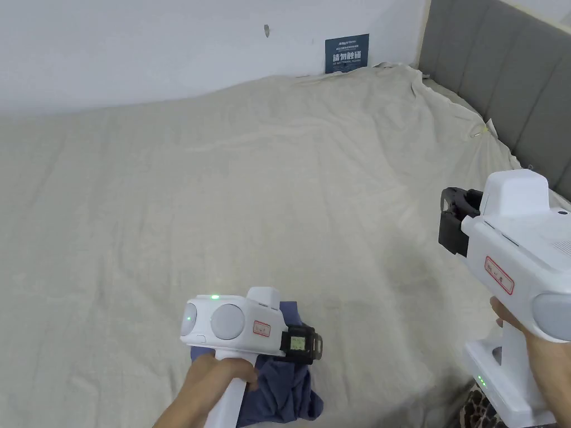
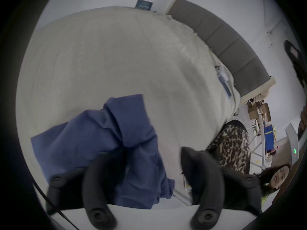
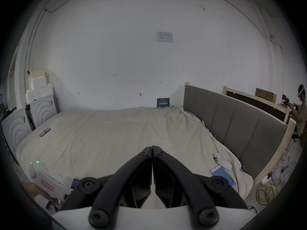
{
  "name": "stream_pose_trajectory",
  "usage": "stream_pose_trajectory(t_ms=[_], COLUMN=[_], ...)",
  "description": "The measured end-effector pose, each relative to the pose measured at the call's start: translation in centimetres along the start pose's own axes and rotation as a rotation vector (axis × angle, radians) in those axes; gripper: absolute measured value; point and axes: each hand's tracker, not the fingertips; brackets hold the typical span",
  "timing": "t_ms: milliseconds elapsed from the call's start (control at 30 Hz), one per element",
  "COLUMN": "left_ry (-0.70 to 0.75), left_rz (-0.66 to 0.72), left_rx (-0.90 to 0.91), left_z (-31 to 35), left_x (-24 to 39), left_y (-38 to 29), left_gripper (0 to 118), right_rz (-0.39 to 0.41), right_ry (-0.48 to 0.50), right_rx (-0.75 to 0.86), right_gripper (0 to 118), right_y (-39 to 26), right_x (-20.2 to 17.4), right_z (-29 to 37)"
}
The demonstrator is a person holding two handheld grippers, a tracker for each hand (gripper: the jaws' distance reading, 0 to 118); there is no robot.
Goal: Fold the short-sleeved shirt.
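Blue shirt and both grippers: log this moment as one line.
shirt: bunched at near bed edge, unfolded | left gripper: open over shirt | right gripper: shut, empty, raised above bed

A phone with blue screen lies on the bed, near the grey headboard; a white controller just beside it
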Motion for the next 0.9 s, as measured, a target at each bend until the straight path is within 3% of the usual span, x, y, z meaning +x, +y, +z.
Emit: stream_pose_trajectory(t_ms=[33, 167, 400, 433, 500, 567, 600, 667, 900], left_ry=[-0.005, -0.034, 0.167, 0.197, 0.222, 0.242, 0.245, 0.241, 0.268], left_rz=[-0.011, -0.006, 0.004, 0.004, 0.011, 0.033, 0.032, 0.035, -0.037], left_rx=[0.029, 0.185, 0.362, 0.377, 0.405, 0.423, 0.418, 0.413, 0.348], left_z=[1.0, 5.4, 9.2, 9.1, 8.6, 7.6, 7.0, 5.6, -0.4], left_x=[0.3, -0.3, -3.7, -4.1, -4.9, -5.3, -5.3, -5.2, -2.0], left_y=[0.0, 0.3, -0.6, -0.9, -1.8, -2.8, -3.3, -4.6, -7.9], left_gripper=[116, 116, 112, 106, 73, 24, 14, 0, 0], right_rz=[-0.003, -0.003, 0.000, -0.001, 0.001, 0.001, 0.001, 0.002, 0.000], right_ry=[0.002, 0.004, 0.018, 0.021, 0.024, 0.028, 0.030, 0.031, 0.026], right_rx=[0.000, 0.007, 0.021, 0.022, 0.021, 0.018, 0.016, 0.011, -0.002], right_gripper=[0, 0, 0, 0, 0, 0, 0, 0, 0], right_y=[0.0, 0.4, 1.0, 1.0, 0.9, 0.8, 0.8, 0.7, 0.3], right_x=[0.0, -0.6, -1.5, -1.6, -1.7, -1.8, -1.9, -2.0, -1.4], right_z=[0.0, 0.4, 0.5, 0.5, 0.3, 0.3, 0.2, 0.3, 0.4])
